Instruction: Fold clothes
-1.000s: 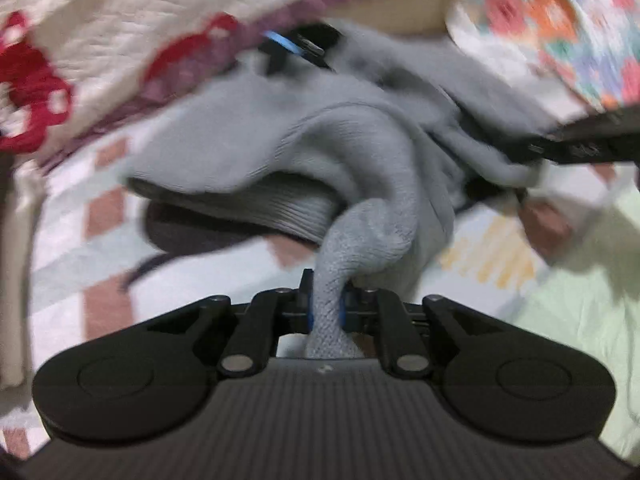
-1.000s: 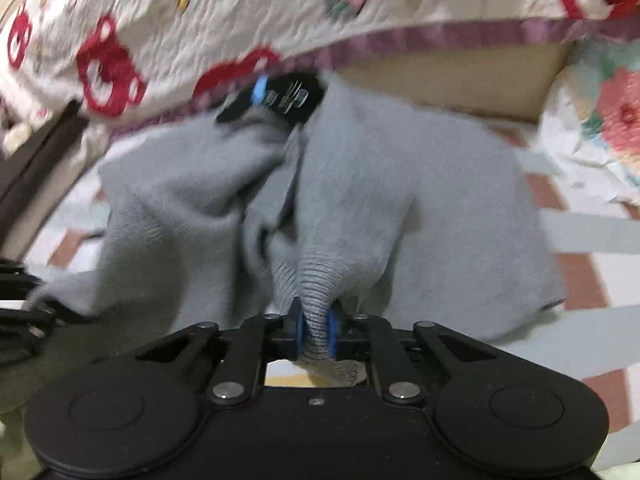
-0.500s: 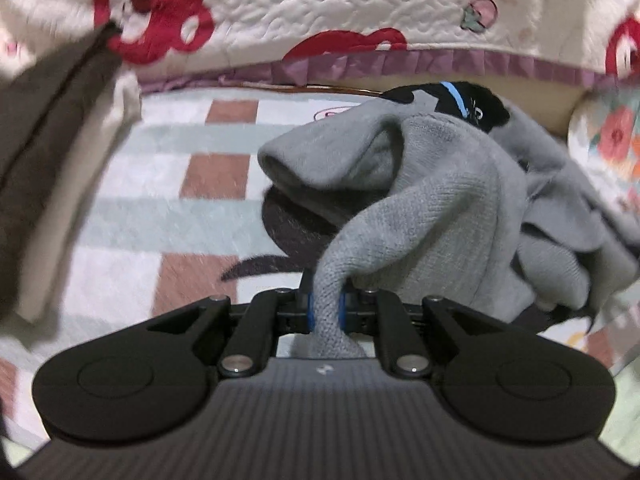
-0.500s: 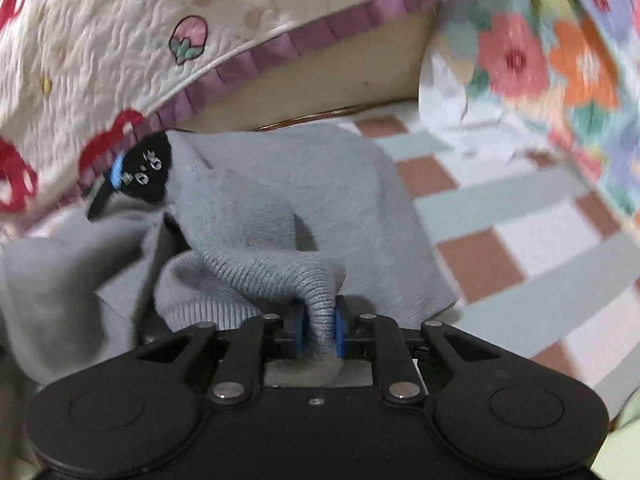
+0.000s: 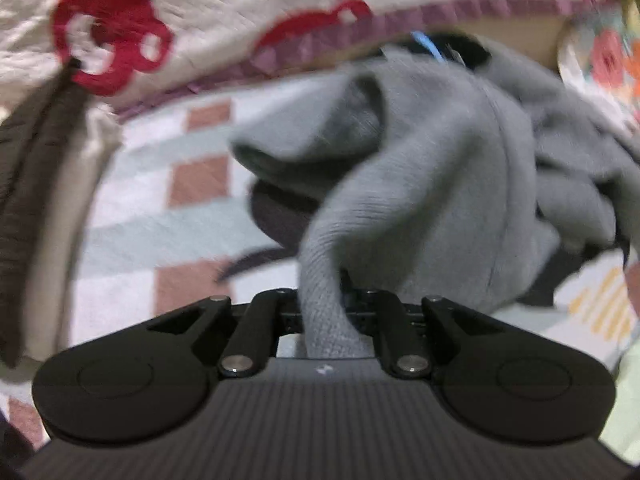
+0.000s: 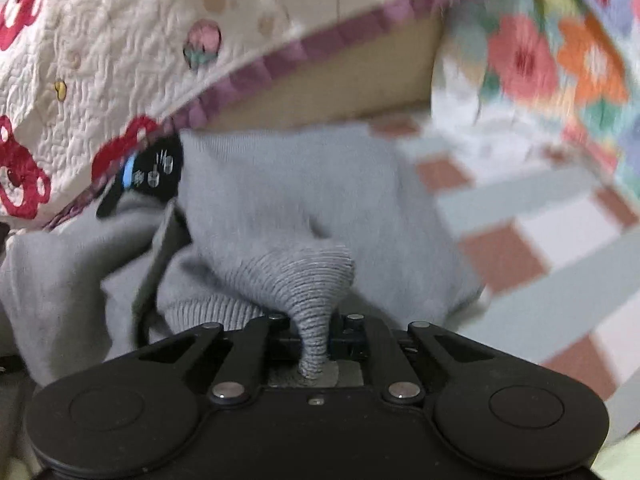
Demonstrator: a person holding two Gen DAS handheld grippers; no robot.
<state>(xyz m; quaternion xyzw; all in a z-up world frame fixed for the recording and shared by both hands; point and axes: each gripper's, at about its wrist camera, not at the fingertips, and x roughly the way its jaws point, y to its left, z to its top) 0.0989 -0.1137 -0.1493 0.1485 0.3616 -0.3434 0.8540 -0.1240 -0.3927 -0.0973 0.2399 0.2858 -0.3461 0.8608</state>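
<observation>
Grey knit sweater bunched at twelve o'clock: my left tongs and right tongs each pinch its fabric.

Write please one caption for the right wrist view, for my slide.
Right tongs shut on ribbed edge of gray sweater lying bunched on checkered bedsheet.
</observation>
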